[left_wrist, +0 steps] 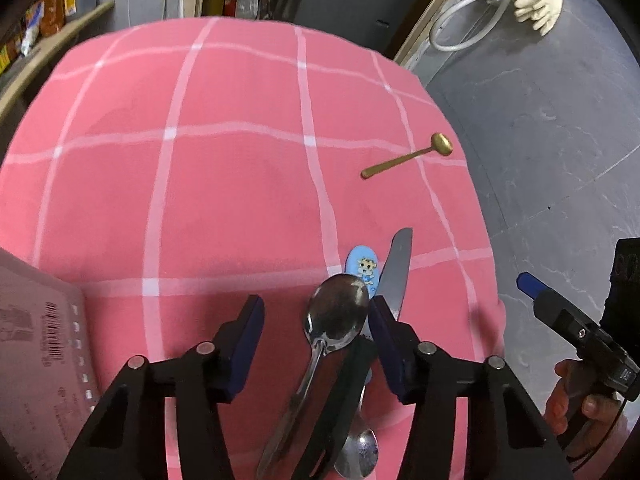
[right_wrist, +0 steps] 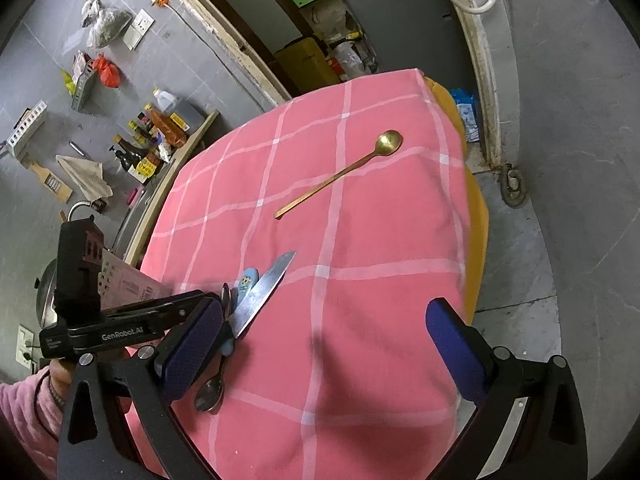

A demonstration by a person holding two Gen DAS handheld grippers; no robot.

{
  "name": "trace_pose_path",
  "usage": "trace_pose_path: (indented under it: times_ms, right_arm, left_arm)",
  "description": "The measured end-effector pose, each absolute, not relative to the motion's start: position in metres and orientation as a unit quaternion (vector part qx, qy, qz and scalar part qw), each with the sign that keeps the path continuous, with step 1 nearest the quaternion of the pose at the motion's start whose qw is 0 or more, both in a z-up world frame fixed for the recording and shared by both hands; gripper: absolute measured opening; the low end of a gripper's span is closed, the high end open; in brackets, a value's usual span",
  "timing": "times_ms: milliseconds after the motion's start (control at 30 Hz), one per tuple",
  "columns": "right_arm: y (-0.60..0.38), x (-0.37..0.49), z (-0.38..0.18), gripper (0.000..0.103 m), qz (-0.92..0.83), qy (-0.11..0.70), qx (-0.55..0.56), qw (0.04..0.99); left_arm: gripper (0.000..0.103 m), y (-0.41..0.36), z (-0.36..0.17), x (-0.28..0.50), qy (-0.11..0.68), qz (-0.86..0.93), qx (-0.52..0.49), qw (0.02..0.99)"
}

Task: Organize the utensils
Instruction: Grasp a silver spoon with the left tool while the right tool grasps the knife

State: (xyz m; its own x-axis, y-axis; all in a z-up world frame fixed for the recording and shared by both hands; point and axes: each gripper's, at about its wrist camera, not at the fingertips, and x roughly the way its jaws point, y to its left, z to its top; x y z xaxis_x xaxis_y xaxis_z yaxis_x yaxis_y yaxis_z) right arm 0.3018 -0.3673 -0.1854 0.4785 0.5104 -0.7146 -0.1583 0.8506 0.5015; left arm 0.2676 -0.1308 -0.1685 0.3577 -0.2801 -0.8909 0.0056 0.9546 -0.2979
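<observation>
Left gripper [left_wrist: 316,320]: jaws spread wide, holding nothing, poised over a cluster of utensils at the near edge of the table [left_wrist: 200,180]. Right gripper [right_wrist: 324,344]: jaws likewise spread, holding nothing, above the same near edge, the cluster just beside its left finger.

Table: covered in a pink cloth with a white grid.

Utensils, five counted:
- Large spoon [left_wrist: 336,312], one: polished steel, bowl face up and smudged, handle running toward the near edge between the left gripper's fingers.
- Knife [left_wrist: 396,264], one: plain steel blade, tip pointing away from the near edge, lying just beside the large spoon's bowl; handle hidden.
- Blue utensil [left_wrist: 362,264], one: pale blue end printed with a cartoon animal, wedged between spoon bowl and knife blade; its kind cannot be told.
- Small spoon [left_wrist: 360,452], one: steel, bowl toward the near edge, partly under the gripper.
- Gold spoon [right_wrist: 340,174], one: slim, long-handled, round bowl, lying alone toward the far right corner, well apart from the cluster.
</observation>
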Motion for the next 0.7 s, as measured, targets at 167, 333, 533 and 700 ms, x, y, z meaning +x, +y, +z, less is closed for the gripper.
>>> trace_pose_path:
  times_ms: [167, 333, 533, 700]
  right_arm:
    - [-0.360, 0.308, -0.192, 0.082, 0.215, 0.481, 0.186, 0.829]
    - [-0.352, 0.309, -0.199, 0.057, 0.234, 0.494, 0.211, 0.811]
    - [-0.339, 0.312, -0.211, 0.045, 0.258, 0.507, 0.250, 0.784]
    - [-0.319, 0.320, -0.221, 0.039, 0.263, 0.527, 0.259, 0.765]
  left_arm:
    - [0.043, -0.134, -0.173, 0.267, 0.561, -0.093, -0.119, 0.814]
    - [0.036, -0.134, -0.172, 0.269, 0.561, -0.093, -0.114, 0.814]
    - [0.029, -0.132, -0.173, 0.271, 0.561, -0.090, -0.114, 0.815]
    - [0.024, -0.126, -0.173, 0.270, 0.561, -0.091, -0.124, 0.813]
